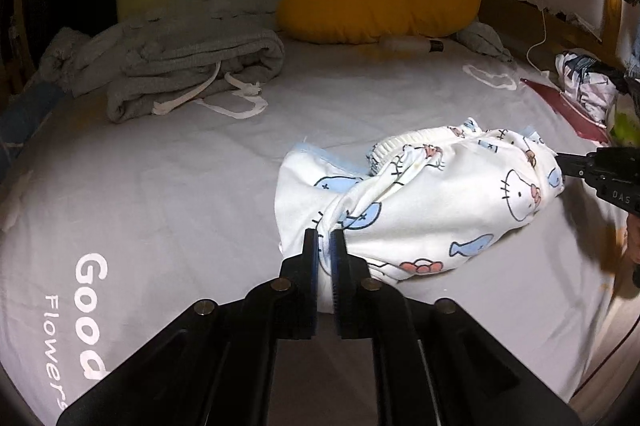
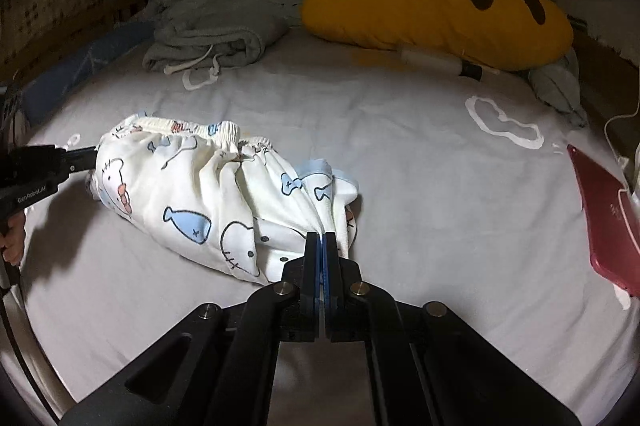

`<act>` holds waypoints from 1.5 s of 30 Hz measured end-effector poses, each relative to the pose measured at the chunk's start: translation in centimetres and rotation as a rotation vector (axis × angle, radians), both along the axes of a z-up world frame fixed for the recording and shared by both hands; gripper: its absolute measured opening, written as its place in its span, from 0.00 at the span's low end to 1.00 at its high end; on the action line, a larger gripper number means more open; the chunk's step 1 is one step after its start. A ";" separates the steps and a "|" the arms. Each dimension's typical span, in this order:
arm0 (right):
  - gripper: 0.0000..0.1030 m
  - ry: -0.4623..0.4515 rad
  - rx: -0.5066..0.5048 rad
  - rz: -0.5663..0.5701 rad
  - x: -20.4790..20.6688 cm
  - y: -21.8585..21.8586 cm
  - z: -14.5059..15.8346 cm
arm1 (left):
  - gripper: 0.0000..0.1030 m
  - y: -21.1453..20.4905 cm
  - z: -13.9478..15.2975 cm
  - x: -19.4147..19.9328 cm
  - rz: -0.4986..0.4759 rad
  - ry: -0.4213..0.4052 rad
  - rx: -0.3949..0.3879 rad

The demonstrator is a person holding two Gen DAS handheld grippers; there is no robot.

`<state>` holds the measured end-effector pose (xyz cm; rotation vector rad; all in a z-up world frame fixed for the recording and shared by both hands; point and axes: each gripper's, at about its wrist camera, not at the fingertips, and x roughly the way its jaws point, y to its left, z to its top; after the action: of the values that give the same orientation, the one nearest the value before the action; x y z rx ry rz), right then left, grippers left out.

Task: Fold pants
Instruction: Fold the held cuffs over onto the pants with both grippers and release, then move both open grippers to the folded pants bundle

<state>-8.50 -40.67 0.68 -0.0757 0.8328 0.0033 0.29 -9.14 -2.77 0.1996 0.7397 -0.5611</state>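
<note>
Nearest in the left wrist view, the left gripper (image 1: 325, 236) has its fingers (image 1: 310, 246) a narrow slit apart, with a bunched fold of the pants (image 1: 424, 201) caught between the tips. In the right wrist view the right gripper (image 2: 320, 240) has its fingers (image 2: 310, 250) pressed fully together, pinching a gathered edge of the same pants (image 2: 188, 193).

The pants are white with blue fish and cartoon cat faces. They lie crumpled in a loose roll on the bed sheet (image 1: 180, 185), stretched between the two grippers, the elastic waistband (image 2: 188, 129) on the far side of the roll. In each view the other gripper reaches the far end of the cloth from the picture's edge: the right one (image 1: 562, 165) in the left view, the left one (image 2: 90, 155) in the right view.

The sheet is pale grey and bears white lettering (image 1: 88, 314) near the left gripper. A red flat object (image 2: 604, 222) lies at the right edge of the bed.

Farther back, a heap of grey clothing with white drawstrings (image 1: 192, 65) lies well apart from the pants. Beyond it, a yellow bread-shaped cushion (image 1: 380, 1) with dark patches rests by the headboard, with a small bottle (image 2: 436, 59) lying just in front of it.
</note>
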 end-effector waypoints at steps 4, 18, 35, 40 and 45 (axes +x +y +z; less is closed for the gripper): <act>0.00 -0.005 -0.010 -0.044 0.2 -0.5 0.0 | 0.18 0.1 0.6 -0.6 0.007 -0.037 -0.011; 0.01 -0.210 0.142 0.005 0.9 2.9 3.5 | 0.21 -4.0 4.5 -0.6 -0.099 -0.059 -0.243; 0.03 -0.006 0.110 -0.038 3.1 3.9 -3.0 | 0.21 -5.2 -1.6 0.2 -0.076 0.045 -0.209; 0.04 -0.002 0.101 -0.032 3.2 3.9 -2.7 | 0.23 -5.7 -1.6 -0.2 -0.069 0.016 -0.177; 0.04 0.006 0.133 -0.034 3.2 3.4 -2.7 | 0.23 -5.6 -1.6 -0.2 -0.068 0.017 -0.182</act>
<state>-5.29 -37.27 -2.02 0.0641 0.8376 0.0272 0.13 -14.75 -4.36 0.0509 0.6961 -0.6925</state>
